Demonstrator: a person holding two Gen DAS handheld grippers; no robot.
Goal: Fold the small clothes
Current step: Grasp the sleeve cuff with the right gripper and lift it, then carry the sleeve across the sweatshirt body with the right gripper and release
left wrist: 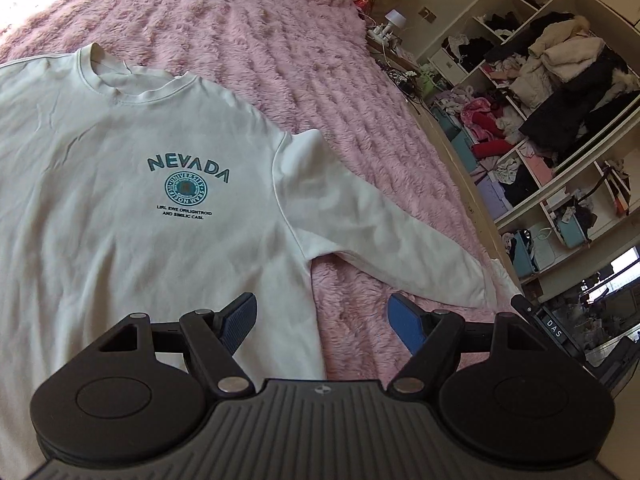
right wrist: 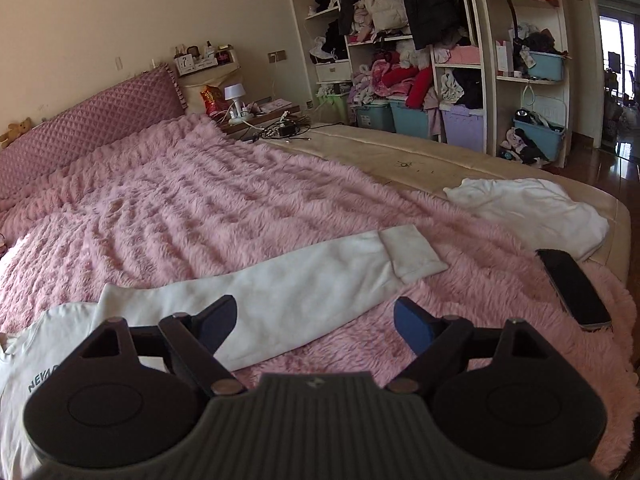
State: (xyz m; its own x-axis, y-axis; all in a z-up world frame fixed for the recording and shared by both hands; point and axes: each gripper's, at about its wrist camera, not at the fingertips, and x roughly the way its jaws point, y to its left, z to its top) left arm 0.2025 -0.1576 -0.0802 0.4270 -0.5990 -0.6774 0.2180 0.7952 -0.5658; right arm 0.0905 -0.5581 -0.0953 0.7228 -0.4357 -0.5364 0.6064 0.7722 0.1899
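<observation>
Both sets of jaws stand wide apart and hold nothing. The left gripper [left wrist: 322, 320] hovers over the lower side edge of a white sweatshirt [left wrist: 120, 184], one blue pad above the fabric and the other above bare blanket. The right gripper [right wrist: 316, 320] hovers over the near end of the sweatshirt's sleeve [right wrist: 304, 280].

Surface: a bed covered by a shaggy pink blanket [right wrist: 200, 208]. The sweatshirt lies flat on it, front side up, neck opening away from the left wrist camera, sleeve stretched out to the side.

Room, left to right in the right wrist view: a pink quilted headboard cushion [right wrist: 92, 128], a small plush toy [right wrist: 16, 128] at its end, a bedside stand with a white lamp [right wrist: 235, 98] and tangled cables, then open shelving [right wrist: 416, 60] packed with clothes and blue and purple storage bins. A dark doorway shows at the far right.

Left wrist view only: the sweatshirt's chest print [left wrist: 188, 176], reading NEVADA above a round teal emblem, and the ribbed collar [left wrist: 132, 88].

Right wrist view only: the sleeve's full length and its cuff [right wrist: 412, 252]; a second white garment [right wrist: 532, 208] crumpled near the bed's beige bare edge, well apart from the sweatshirt; a dark flat object [right wrist: 572, 288] lying on the blanket just beside that garment.
</observation>
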